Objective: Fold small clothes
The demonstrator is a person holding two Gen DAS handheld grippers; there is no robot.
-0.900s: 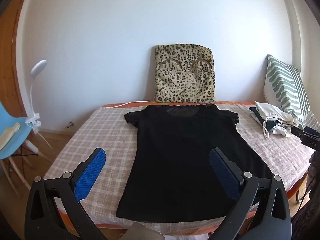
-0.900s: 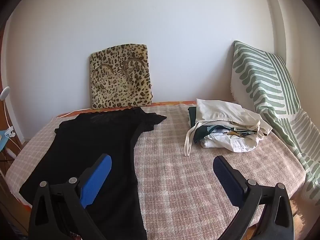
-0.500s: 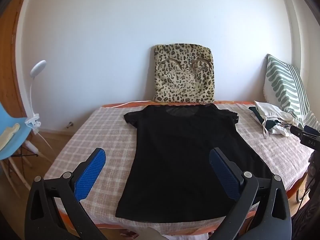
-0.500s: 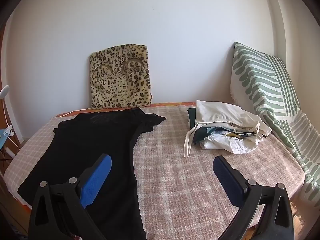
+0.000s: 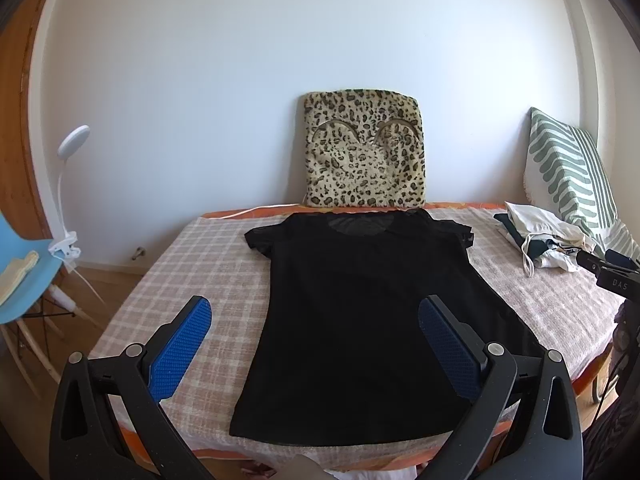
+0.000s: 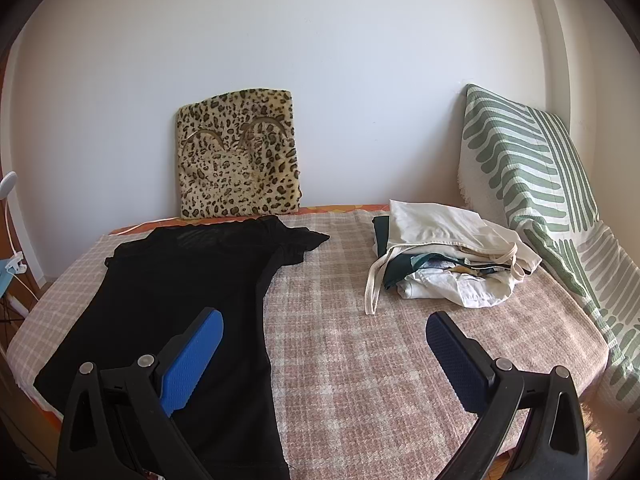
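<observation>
Black t-shirt (image 5: pixel 360 312) is spread flat on the checked bed cover (image 6: pixel 380 360), neck toward the leopard cushion (image 5: pixel 362 156). Left tool (image 5: pixel 316 340) and right tool (image 6: pixel 324 356) both hang above the near edge, jaws wide apart, gripping nothing. Pile of clothes (image 6: pixel 448 264) sits off to the right by the striped pillow (image 6: pixel 528 176).

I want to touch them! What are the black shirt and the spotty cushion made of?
The black shirt looks like thin, matte knit cloth, see-through mesh at the neck. The spotty cushion looks like fuzzy fake fur: its edges are soft and hairy.
</observation>
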